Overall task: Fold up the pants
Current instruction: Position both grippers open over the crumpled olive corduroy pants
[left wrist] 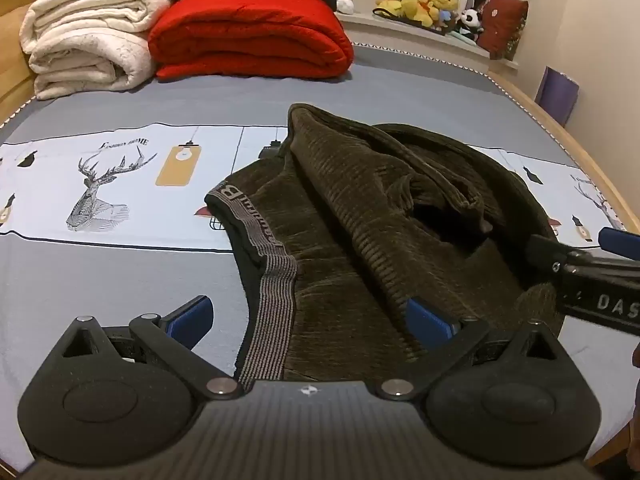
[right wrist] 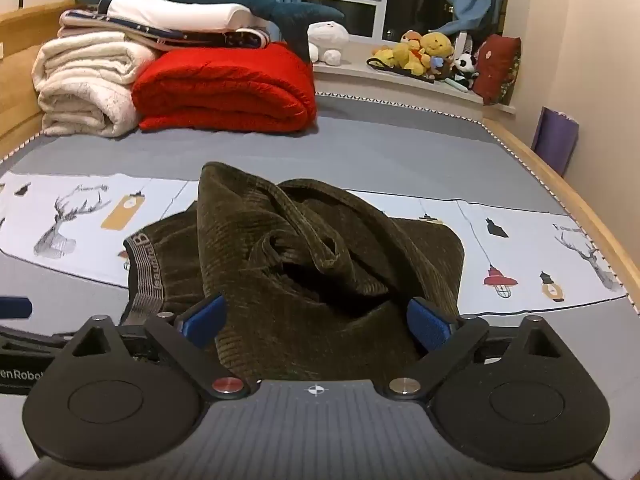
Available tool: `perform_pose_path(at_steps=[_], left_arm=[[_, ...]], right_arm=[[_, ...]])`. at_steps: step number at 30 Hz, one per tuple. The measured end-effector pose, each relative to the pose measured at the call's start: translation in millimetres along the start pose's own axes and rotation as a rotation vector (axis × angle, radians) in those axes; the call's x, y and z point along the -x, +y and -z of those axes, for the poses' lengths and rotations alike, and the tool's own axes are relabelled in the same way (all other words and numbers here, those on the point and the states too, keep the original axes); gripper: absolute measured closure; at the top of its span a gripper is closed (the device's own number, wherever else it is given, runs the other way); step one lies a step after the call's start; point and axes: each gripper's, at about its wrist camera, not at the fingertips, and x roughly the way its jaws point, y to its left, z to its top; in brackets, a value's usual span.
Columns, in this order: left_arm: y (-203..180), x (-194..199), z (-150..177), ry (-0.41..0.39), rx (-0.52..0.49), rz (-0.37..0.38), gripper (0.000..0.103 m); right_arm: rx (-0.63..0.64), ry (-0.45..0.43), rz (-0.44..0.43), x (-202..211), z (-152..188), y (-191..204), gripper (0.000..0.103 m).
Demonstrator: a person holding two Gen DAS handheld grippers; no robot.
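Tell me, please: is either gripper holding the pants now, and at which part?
Nothing is held. The left gripper and the right gripper are both open above the crumpled pants, pads not pressing the cloth.

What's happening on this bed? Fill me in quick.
A person is about to fold a pair of dark olive corduroy pants lying crumpled on the bed sheet. Each hand holds a two-finger tool. The left tool hovers wide open over the striped waistband, and the right tool hangs wide open over the bunched legs. Neither grips any fabric yet.
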Motion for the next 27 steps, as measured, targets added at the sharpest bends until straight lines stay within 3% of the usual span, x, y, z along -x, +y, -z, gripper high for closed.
perform_pose_path(at_steps=[11,27], left_arm=[[0,-4,1,0.028,0.033,0.028,0.0],[-3,-1,1,0.002,0.024,0.048,0.001]], right_arm=[[-0.003,0.08,0.073,-13,6,-2,0.01],[-0.04,0.156,0.077,-21,9,-14,0.01]])
